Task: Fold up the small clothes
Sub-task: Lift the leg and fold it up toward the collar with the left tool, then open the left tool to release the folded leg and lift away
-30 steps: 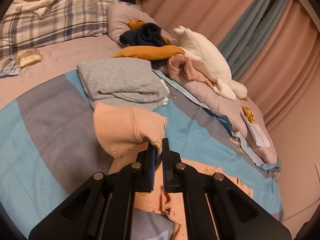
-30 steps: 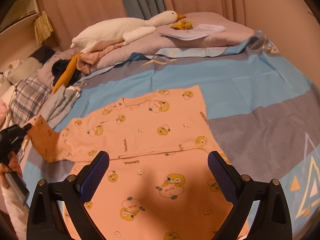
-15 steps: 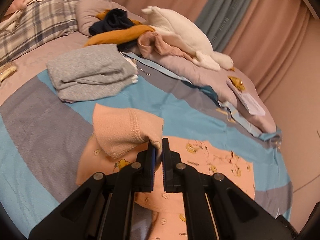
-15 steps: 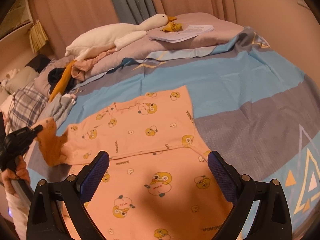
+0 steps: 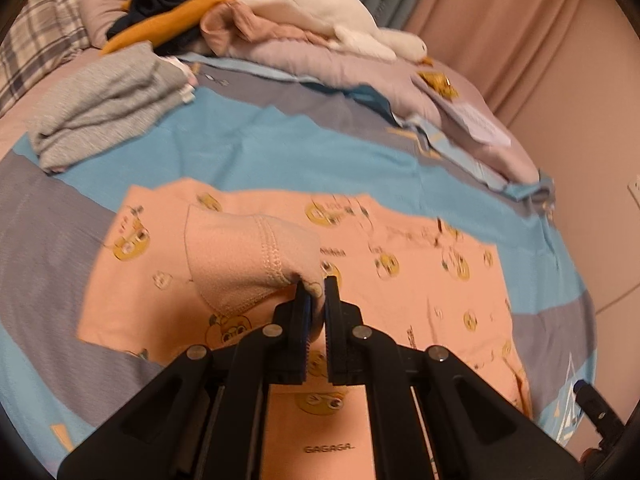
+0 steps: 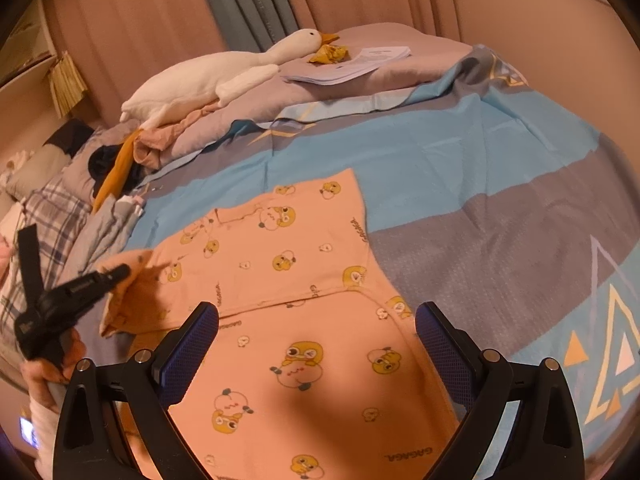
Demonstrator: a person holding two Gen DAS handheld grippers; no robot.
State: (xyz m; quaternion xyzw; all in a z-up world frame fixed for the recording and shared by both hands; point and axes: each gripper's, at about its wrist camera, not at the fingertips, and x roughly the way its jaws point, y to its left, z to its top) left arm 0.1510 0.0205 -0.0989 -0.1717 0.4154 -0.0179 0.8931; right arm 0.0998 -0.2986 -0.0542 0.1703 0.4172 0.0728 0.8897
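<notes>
The left gripper [image 5: 315, 294] pinches the cuff [image 5: 248, 264] above the pajama top [image 6: 280, 256] on the bed [image 6: 460, 168]. The right gripper [image 6: 316, 354] hangs wide over the near fabric, holding nothing.

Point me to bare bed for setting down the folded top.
Free: blue-and-grey cover right of the pajama top, and the strip between the top and the quilt roll. Crowded: grey folded pile, dark clothes and goose plush on the left.

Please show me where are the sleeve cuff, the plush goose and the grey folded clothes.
sleeve cuff [image 5: 256, 264]: left wrist view, on the stitched hem.
plush goose [image 6: 200, 80]: right wrist view, on its white body.
grey folded clothes [image 5: 108, 100]: left wrist view, on the top layer.
</notes>
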